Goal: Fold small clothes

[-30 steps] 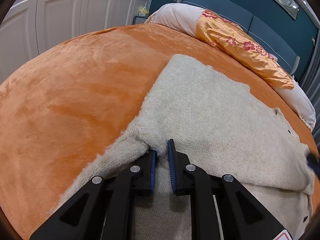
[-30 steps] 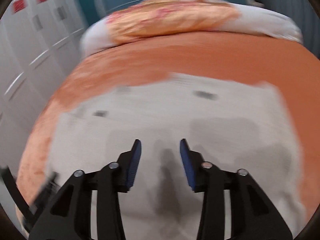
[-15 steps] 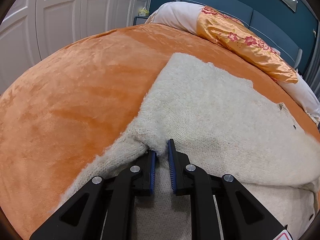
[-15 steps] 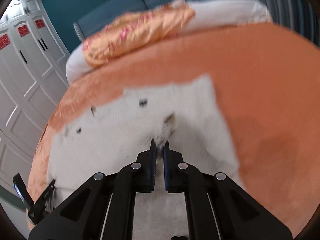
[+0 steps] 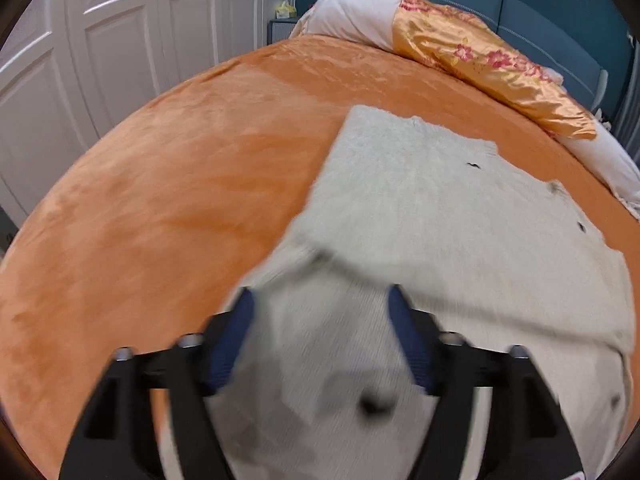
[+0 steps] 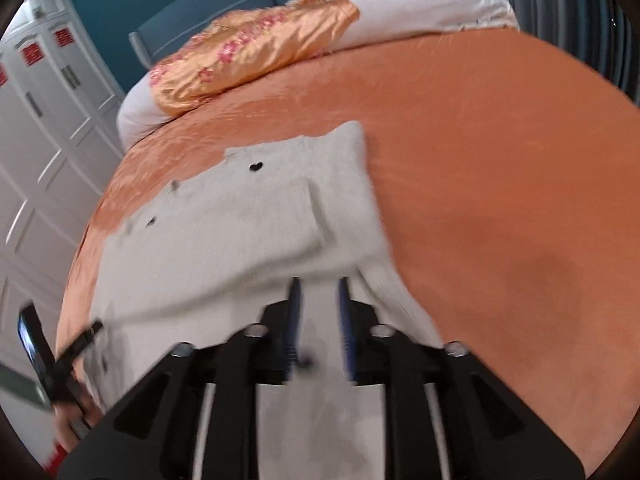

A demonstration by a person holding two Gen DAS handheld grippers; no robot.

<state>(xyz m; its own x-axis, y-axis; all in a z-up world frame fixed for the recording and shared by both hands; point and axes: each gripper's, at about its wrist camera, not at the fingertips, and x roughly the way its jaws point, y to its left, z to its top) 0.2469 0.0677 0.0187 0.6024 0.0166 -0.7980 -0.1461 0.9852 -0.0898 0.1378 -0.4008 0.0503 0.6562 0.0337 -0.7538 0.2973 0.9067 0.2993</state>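
A cream knitted cardigan (image 5: 432,208) with dark buttons lies on the orange bedspread (image 5: 180,200), its far half folded flat over the near half. My left gripper (image 5: 320,300) is open wide just above the cardigan's near edge, holding nothing. In the right wrist view the cardigan (image 6: 248,220) fills the left middle. My right gripper (image 6: 319,284) hovers over its near right part with the jaws a small way apart and nothing held between them. Both near views are motion-blurred.
An orange floral pillow (image 5: 488,64) and white pillows (image 5: 352,16) lie at the head of the bed against a blue headboard (image 5: 540,12). White wardrobe doors (image 5: 120,40) stand at the left. The left gripper's handle (image 6: 48,360) shows in the right wrist view.
Both grippers have let go of the cardigan and opened, the left one wide. The folded layer now lies flat on the bed and both grippers have drawn back.
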